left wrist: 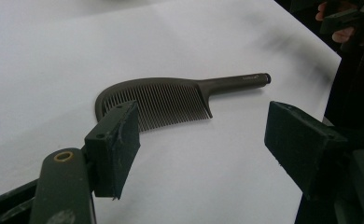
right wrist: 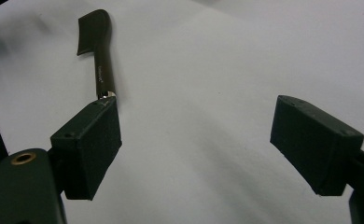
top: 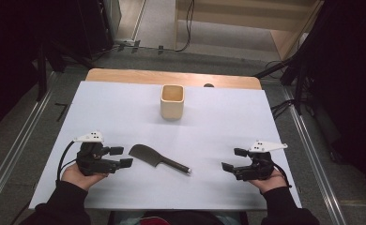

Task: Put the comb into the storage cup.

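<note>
Comb (top: 156, 159): one, flat on paper; one cup (top: 172, 101); both grippers' fingers released, empty.

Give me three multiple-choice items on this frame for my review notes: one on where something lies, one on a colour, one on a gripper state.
1. Where does the comb lie?
A. Inside the cup
B. Flat on the white sheet between the two grippers
C. On the floor left of the table

2. What colour is the cup at the far side of the sheet?
A. Pale cream
B. Bright red
C. Dark blue

3. How does the left gripper stand?
A. Shut on the comb's handle
B. Shut on the cup's rim
C. Open, with nothing between its fingers

Answers:
1 B: the high view shows the comb flat on the sheet, between the left gripper and the right gripper.
2 A: the cup is pale cream all over.
3 C: the left gripper view shows the fingers wide apart, the comb lying beyond them.
</note>
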